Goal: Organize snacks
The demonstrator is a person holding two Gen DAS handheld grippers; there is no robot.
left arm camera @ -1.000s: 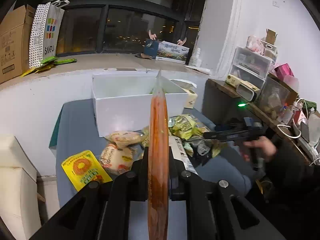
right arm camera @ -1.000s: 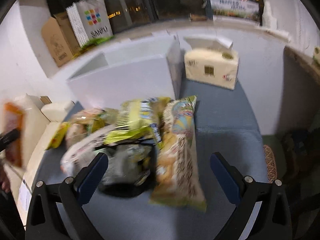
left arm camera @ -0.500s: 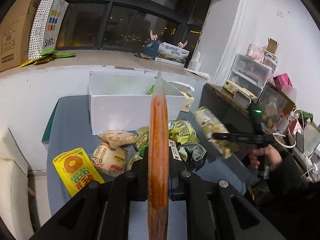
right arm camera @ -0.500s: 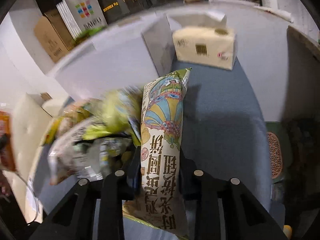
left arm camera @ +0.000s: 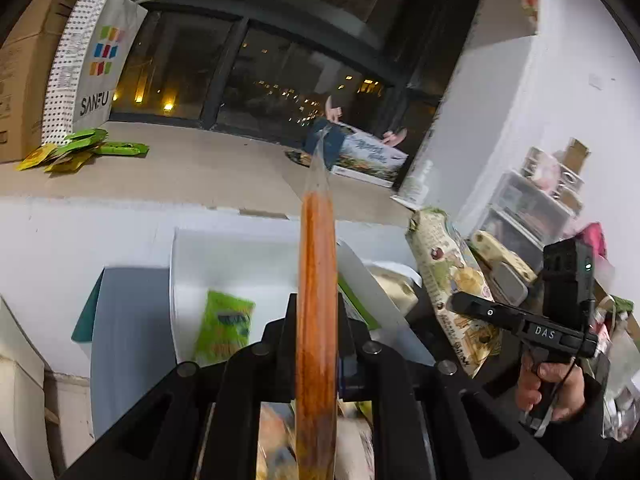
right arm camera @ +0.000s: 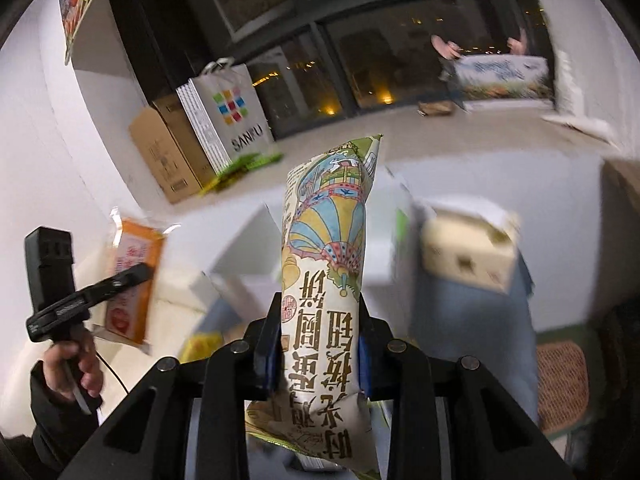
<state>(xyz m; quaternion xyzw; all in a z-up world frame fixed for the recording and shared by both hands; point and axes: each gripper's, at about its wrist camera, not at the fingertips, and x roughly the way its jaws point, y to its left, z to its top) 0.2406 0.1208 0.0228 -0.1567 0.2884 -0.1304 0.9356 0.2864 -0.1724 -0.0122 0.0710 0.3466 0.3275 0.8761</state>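
Night window (left arm camera: 224, 60), cluttered sill (left arm camera: 180, 168), white box (left arm camera: 240, 264), blurred, perhaps grey tabletop (right arm camera: 480, 312)

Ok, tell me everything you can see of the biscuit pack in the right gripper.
The biscuit pack is a long, pillow-shaped packet of glossy printed film, cream and green, with a colourful balloon-like drawing above large brown Chinese characters. It stands roughly upright, crimped top end uppermost, clamped near its lower half between the right gripper fingers. It is lifted off the table, held above and near the white box. Nothing else touches it.

Flat orange snack packet (left arm camera: 316, 312); cream biscuit packet with striped balloon print (right arm camera: 326, 264); white open box (left arm camera: 240, 264); bright green snack bag (left arm camera: 226, 328); grey-blue counter (left arm camera: 128, 320).
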